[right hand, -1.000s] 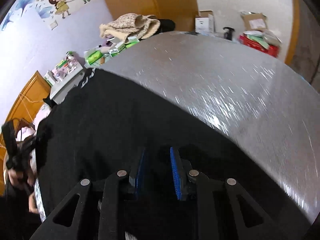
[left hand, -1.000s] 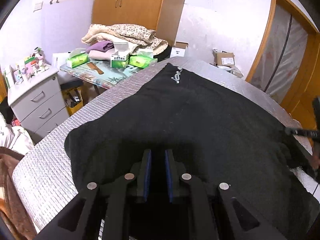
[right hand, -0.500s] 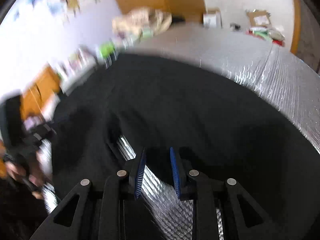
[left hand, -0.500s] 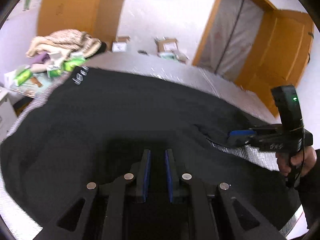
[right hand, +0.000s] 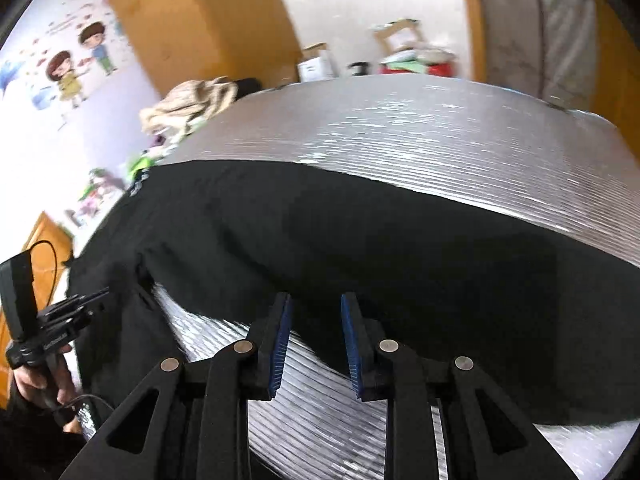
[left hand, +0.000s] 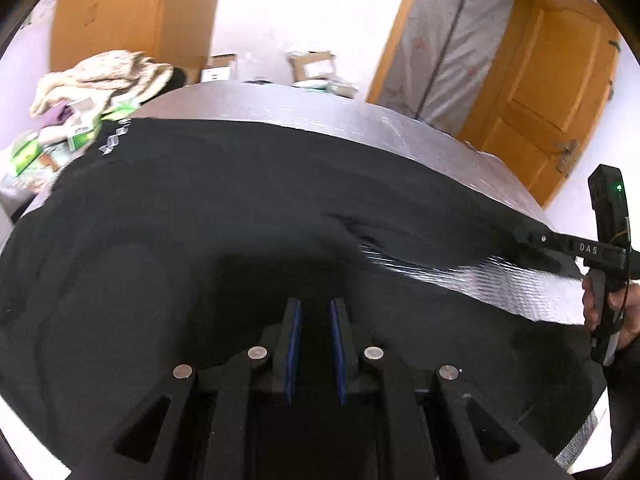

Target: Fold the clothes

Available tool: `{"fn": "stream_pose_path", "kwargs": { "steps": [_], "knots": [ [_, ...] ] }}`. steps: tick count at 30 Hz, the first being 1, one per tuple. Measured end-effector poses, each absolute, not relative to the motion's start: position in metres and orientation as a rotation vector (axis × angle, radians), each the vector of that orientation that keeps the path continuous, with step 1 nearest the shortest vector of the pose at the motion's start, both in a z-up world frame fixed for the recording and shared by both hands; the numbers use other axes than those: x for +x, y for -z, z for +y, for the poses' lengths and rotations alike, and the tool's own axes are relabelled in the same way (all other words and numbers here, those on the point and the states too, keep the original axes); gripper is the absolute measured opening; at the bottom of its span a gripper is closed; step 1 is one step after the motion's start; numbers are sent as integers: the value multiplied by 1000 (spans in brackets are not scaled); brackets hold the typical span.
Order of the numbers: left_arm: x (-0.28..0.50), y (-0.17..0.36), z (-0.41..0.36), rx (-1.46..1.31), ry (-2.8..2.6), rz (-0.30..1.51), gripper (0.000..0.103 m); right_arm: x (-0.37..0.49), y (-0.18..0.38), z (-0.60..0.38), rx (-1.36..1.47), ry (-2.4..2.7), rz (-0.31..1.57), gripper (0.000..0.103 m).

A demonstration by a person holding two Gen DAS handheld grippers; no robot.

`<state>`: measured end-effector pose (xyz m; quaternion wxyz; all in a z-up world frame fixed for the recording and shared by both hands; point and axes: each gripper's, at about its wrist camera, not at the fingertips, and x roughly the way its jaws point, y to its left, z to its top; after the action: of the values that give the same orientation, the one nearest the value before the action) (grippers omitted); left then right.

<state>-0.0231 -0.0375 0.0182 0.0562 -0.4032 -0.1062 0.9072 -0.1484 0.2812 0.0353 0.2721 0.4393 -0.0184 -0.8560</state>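
Left wrist view shows a black garment [left hand: 240, 208] spread over a silver quilted surface [left hand: 320, 108], with small white lettering near its far left corner. The left gripper [left hand: 314, 312] hangs over the dark cloth with its blue pads a narrow gap apart; whether cloth is pinched between them cannot be told, since black lies against black. At the right edge the right gripper [left hand: 524, 236] reaches in, held by a hand [left hand: 612, 308], its tip touching the garment's edge beside a bare strip of the silver surface.

Right wrist view shows the right gripper [right hand: 314, 312] released, its blue pads well apart with nothing between them, over the garment's near edge where the silver surface [right hand: 440, 140] shows through below. The garment [right hand: 360, 240] covers the middle of the view. At the left the left gripper [right hand: 96, 298] sits at the cloth's edge, a hand [right hand: 44, 384] around its handle. A heap of beige bedding [right hand: 188, 100] lies beyond the surface, near a wooden wardrobe [right hand: 192, 12] and cartoon wall stickers [right hand: 76, 64].
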Motion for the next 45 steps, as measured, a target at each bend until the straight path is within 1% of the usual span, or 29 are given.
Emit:
{"fn": "stream_pose_path", "kwargs": {
  "steps": [6,9,12,14,15,16,17,22,25,32,35,38,39,40,41,43,45],
  "knots": [
    [-12,-27,3,-1163,-2618,-276,14,-116,-69,353,1134,2504,-164,27],
    [-2,-32,26,-1128,-2556,-239,14,-94,-101,387,1085,2629,-167,27],
    [8,-39,41,-1083,-2517,-251,14,-62,-135,416,1036,2730,-152,28],
    [12,-42,49,-1065,-2507,-230,14,-40,-149,427,1018,2782,-119,30],
    [12,-43,50,-1059,-2524,-211,15,-31,-150,431,1007,2795,-107,36],
    [12,-44,50,-1053,-2548,-193,15,-25,-148,436,1002,2802,-105,44],
    [10,-44,48,-1051,-2571,-181,15,-24,-139,441,1017,2795,-119,44],
    [-9,-40,32,-1072,-2695,-118,14,-60,-82,455,1174,2746,-199,44],
    [-15,-35,27,-1099,-2739,-114,14,-95,-61,471,1226,2785,-250,44],
    [-19,-28,27,-1105,-2757,-82,15,-159,-55,520,1282,2956,-338,44],
    [-20,-30,32,-1095,-2755,-80,14,-186,-33,540,1485,2914,-406,44],
    [-23,-33,36,-1081,-2755,-81,14,-194,-20,546,1523,2875,-466,44],
    [-24,-33,37,-1079,-2753,-79,14,-195,-21,546,1503,2874,-464,40],
    [-26,-33,38,-1080,-2749,-78,15,-195,-22,544,1488,2867,-451,18],
    [-27,-33,40,-1083,-2745,-73,15,-197,-24,542,1481,2864,-429,4],
    [-31,-32,43,-1094,-2734,-59,15,-202,-28,537,1479,2866,-365,5],
    [-34,-32,47,-1102,-2730,-48,14,-209,-32,537,1451,2880,-350,5]
  ]
}}
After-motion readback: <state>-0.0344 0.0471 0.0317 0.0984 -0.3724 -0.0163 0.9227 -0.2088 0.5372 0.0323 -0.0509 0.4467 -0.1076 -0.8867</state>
